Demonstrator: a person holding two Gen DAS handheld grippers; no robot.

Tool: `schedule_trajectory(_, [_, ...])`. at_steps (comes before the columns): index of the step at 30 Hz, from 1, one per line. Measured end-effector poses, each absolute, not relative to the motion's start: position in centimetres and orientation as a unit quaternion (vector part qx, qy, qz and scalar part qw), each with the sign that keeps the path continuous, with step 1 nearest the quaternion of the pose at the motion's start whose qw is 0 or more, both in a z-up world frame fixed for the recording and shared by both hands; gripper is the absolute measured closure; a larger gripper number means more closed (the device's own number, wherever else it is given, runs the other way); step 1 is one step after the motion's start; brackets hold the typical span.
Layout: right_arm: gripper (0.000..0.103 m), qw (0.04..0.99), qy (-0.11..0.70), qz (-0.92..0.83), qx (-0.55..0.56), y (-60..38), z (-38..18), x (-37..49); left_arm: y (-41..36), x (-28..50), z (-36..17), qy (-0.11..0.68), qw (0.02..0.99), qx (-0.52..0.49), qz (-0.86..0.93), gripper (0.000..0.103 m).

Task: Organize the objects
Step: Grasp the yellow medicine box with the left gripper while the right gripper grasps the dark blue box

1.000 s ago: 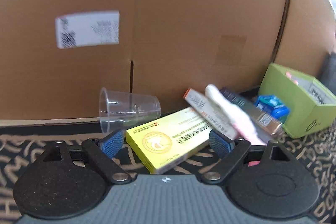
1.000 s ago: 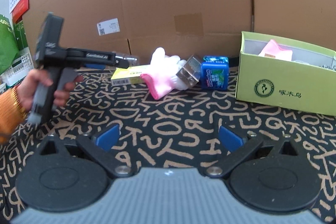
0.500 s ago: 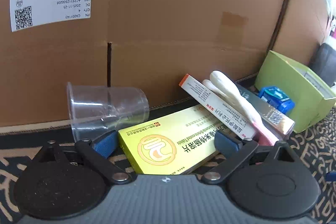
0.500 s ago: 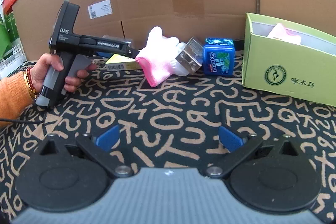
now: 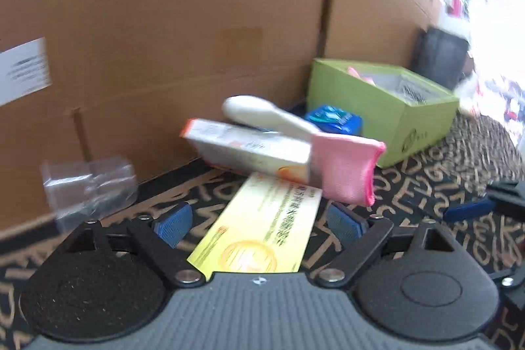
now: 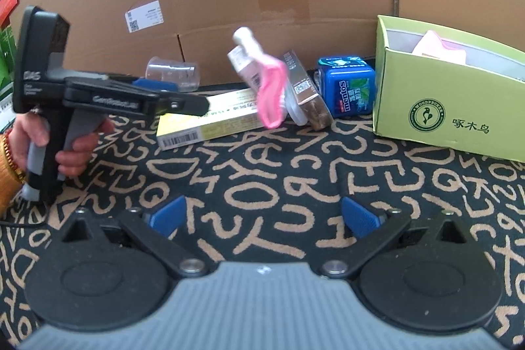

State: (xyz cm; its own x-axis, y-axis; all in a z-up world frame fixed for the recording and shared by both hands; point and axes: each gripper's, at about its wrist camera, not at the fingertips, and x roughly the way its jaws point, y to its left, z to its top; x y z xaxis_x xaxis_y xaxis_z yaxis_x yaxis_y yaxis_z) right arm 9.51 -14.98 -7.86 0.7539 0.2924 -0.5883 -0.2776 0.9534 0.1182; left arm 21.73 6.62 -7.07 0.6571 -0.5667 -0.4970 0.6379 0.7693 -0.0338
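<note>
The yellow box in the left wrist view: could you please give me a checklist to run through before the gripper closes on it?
1. Yellow box between the left gripper fingers: ok.
2. Jaws open wider than the box: ok.
3. Box free of clutter: not ok; a white carton and a pink-and-white glove rest over its far end.
4. Room in the green box: cannot tell.
5. Right gripper open and empty: ok.

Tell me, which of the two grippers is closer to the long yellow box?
Left. The left gripper has its open fingers on either side of the yellow box; the right gripper is open over bare carpet, well short of it.
</note>
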Motion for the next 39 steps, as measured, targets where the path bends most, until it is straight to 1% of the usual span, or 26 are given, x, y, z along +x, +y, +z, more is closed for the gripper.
schedule_trajectory(2, [0.000,0.937,0.316,0.151,0.013,-15.0,-7.9,9.3,4.9,22.3,-7.6,0.259,0.904,0.106,-0.323,0.010])
schedule_trajectory(3, [0.000,0.937,0.316,0.150,0.011,-15.0,-7.9,9.3,4.3,22.5,-8.0,0.268,0.905,0.121,-0.309,0.013])
schedule_trajectory(4, [0.000,0.937,0.316,0.149,0.009,-15.1,-7.8,9.2,4.2,22.4,-8.5,0.280,0.905,0.135,-0.290,0.019])
schedule_trajectory(7, [0.000,0.938,0.312,0.150,0.010,-15.5,-7.6,8.9,4.5,20.5,-8.5,0.274,0.917,0.137,-0.257,0.027])
schedule_trajectory(14, [0.001,0.944,0.290,0.157,0.015,-16.0,-6.2,10.1,8.4,13.6,-7.7,0.324,0.936,0.088,-0.106,0.027])
schedule_trajectory(16, [0.006,0.947,0.280,0.159,0.013,-15.8,-5.7,11.3,9.6,11.3,-7.6,0.326,0.939,0.057,-0.088,0.027])
schedule_trajectory(17, [0.011,0.949,0.274,0.159,0.010,-15.8,-5.5,11.9,9.8,10.3,-7.6,0.323,0.941,0.054,-0.081,0.027])
schedule_trajectory(18, [0.019,0.950,0.268,0.156,0.008,-15.7,-5.4,12.8,9.6,9.5,-7.7,0.320,0.943,0.058,-0.074,0.027])
schedule_trajectory(19, [0.023,0.952,0.267,0.148,0.008,-15.7,-5.3,13.9,9.5,9.0,-7.8,0.319,0.943,0.063,-0.069,0.027])
schedule_trajectory(20, [0.032,0.953,0.269,0.139,0.008,-15.6,-5.4,14.8,9.5,8.6,-7.8,0.318,0.943,0.064,-0.067,0.027])
schedule_trajectory(21, [0.046,0.954,0.270,0.132,0.004,-15.4,-5.5,15.8,9.5,8.4,-7.8,0.318,0.943,0.063,-0.068,0.027])
schedule_trajectory(23, [0.059,0.955,0.272,0.118,-0.006,-15.2,-5.8,17.2,9.7,8.2,-7.8,0.320,0.943,0.060,-0.067,0.027])
schedule_trajectory(27, [0.062,0.954,0.279,0.109,0.011,-15.1,-6.4,18.7,10.3,8.6,-7.9,0.331,0.941,0.034,-0.067,0.026])
schedule_trajectory(30, [0.074,0.954,0.282,0.101,0.019,-15.2,-6.9,19.5,10.0,8.5,-8.0,0.326,0.943,0.036,-0.064,0.026])
schedule_trajectory(34, [0.078,0.956,0.274,0.108,0.001,-15.2,-6.7,18.3,10.1,8.3,-8.0,0.325,0.943,0.034,-0.066,0.026])
schedule_trajectory(39, [0.078,0.954,0.266,0.129,-0.057,-15.8,-5.4,12.2,10.2,8.0,-8.0,0.325,0.943,0.036,-0.068,0.027])
